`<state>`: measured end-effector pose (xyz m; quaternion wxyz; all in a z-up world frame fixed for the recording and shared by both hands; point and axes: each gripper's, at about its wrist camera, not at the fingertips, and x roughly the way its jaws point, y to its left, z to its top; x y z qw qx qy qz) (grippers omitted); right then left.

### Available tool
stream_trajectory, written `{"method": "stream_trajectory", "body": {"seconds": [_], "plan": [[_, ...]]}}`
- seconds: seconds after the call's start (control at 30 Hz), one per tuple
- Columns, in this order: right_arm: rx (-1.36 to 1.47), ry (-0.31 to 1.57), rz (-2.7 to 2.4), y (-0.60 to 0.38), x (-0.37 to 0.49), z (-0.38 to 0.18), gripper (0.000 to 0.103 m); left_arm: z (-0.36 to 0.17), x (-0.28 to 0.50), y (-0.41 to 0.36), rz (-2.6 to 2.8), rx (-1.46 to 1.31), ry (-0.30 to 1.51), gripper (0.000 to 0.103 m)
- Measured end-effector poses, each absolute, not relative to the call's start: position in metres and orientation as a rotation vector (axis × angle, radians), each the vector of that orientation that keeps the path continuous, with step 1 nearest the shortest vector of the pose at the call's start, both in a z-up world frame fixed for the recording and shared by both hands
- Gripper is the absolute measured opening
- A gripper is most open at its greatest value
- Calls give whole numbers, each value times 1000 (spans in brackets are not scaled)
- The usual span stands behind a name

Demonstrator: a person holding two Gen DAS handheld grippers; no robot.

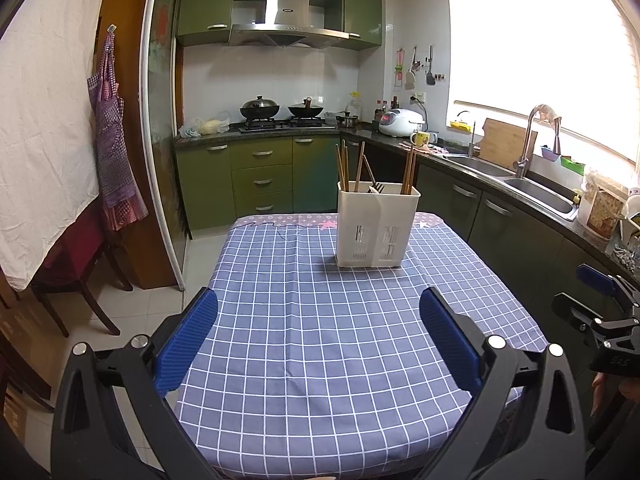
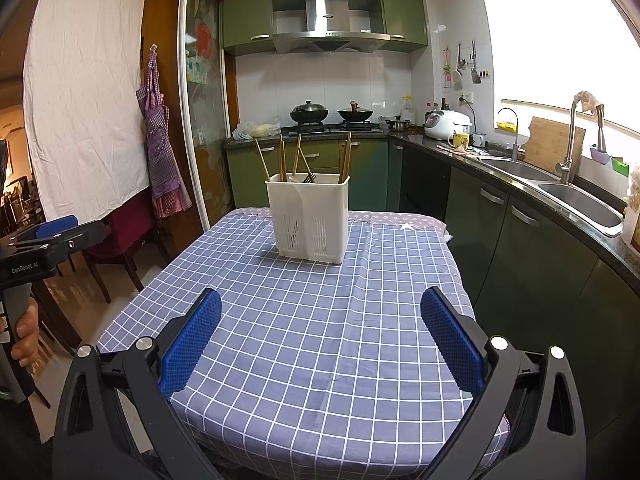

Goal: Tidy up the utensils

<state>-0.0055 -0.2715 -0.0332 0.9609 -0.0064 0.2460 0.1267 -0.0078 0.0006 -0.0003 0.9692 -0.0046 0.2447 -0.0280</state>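
A white slotted utensil holder (image 1: 376, 226) (image 2: 309, 218) stands upright at the far end of the table. Several wooden chopsticks (image 1: 343, 168) (image 2: 282, 160) and a dark fork (image 1: 378, 188) (image 2: 309, 178) stick out of it. My left gripper (image 1: 318, 320) is open above the near part of the table, nothing between its blue pads. My right gripper (image 2: 321, 320) is open too, also empty, well short of the holder. Each gripper shows at the edge of the other's view: the right one (image 1: 600, 280) and the left one (image 2: 56, 226), held by a hand (image 2: 26, 336).
A blue checked tablecloth (image 1: 320, 320) (image 2: 320, 320) covers the table. A dark counter with a steel sink (image 1: 536, 192) (image 2: 576, 196) runs along the right. Green cabinets and a stove with woks (image 1: 280, 112) lie beyond. A red chair (image 2: 124, 236) stands at the left.
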Motion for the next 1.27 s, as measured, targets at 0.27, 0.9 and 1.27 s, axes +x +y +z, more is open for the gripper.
{"method": "stream_trajectory", "body": {"seconds": [0.27,0.9,1.27], "plan": [[-16,503,258,-268,-5,-35,98,0,-6,0,-61,-8,501,96],[-19,509,263,-270,-1,-40,98,-1,-5,0,-48,14,491,96],[-13,527,263,-273,7,-47,98,-8,6,3,-51,-6,538,96]]}}
